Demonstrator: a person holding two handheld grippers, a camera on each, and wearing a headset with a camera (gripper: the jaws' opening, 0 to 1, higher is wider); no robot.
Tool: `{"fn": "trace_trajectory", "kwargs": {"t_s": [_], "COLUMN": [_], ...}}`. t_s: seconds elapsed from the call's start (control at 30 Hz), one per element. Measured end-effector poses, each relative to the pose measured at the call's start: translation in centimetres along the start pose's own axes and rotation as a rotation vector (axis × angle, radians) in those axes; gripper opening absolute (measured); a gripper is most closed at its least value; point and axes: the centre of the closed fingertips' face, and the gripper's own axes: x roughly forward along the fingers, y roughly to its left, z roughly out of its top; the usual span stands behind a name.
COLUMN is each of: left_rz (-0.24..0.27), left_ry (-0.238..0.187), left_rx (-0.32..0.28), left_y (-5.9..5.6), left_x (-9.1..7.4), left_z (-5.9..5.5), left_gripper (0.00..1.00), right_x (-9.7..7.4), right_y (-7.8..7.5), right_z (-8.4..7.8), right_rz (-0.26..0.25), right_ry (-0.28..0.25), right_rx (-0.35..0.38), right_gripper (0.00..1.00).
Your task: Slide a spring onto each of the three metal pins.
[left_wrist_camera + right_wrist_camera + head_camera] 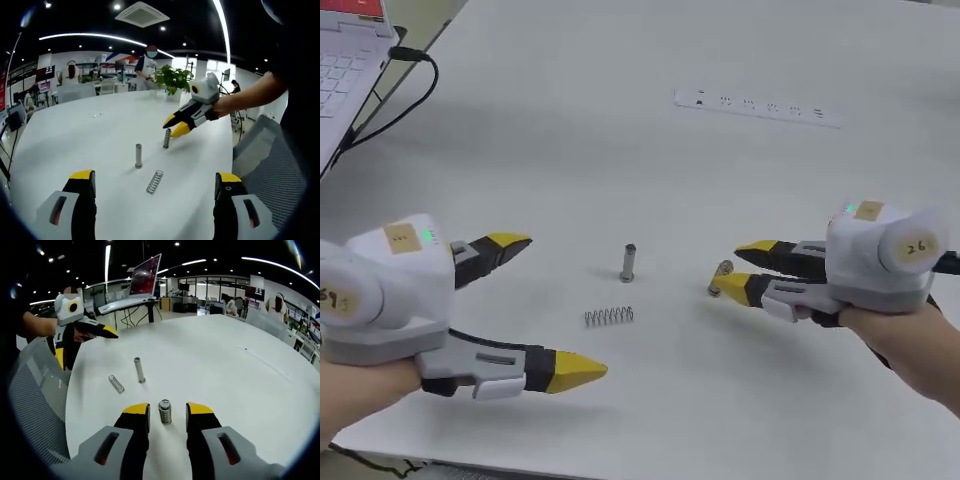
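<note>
Fingers (570, 370) of the left gripper (567, 305) are held wide open, nearest, gripping nothing. Just beyond them a loose spring (609, 317) is laid flat on the white surface (620, 180), near a bare upright metal pin (628, 262). A spring-clad pin (164, 411) is stood between the right gripper's (727, 268) parted fingers, untouched. A power strip (757, 107) is seen farthest back.

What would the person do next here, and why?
Probably bring the open left gripper down onto the loose spring and close on it. That spring lies flat on the table beside an upright bare pin, while the other pin, between the jaws of the right gripper, already wears one.
</note>
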Motion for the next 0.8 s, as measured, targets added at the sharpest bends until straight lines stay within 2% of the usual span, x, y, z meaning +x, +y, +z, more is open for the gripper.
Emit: {"fn": "trace_trajectory", "kwargs": {"t_s": [0.13, 0.3, 0.57, 0.8], "left_rz": [0.002, -0.003, -0.013, -0.020], "left_ry": [0.004, -0.005, -0.002, -0.003], "left_rx": [0.002, 0.006, 0.021, 0.028], "left_y": [0.1, 0.0, -0.2, -0.5], "left_x": [0.0, 0.1, 0.2, 0.3], "left_z": [0.0, 0.6, 1.0, 1.1], "left_gripper": [0.97, 0.97, 0.97, 0.97], "right_x": [-0.4, -1.2, -3.2, -4.7], "right_y": [0.3, 0.2, 0.1, 0.6], "right_z": [0.4, 1.0, 2.6, 3.5], "right_rz": [0.004, -0.002, -0.014, -0.024], "right_ry": [-0.005, -0.025, -0.084, -0.123], "right_rx": [-0.011, -0.008, -0.007, 0.000], "right_gripper": [0.28, 0.29, 0.31, 0.32]}}
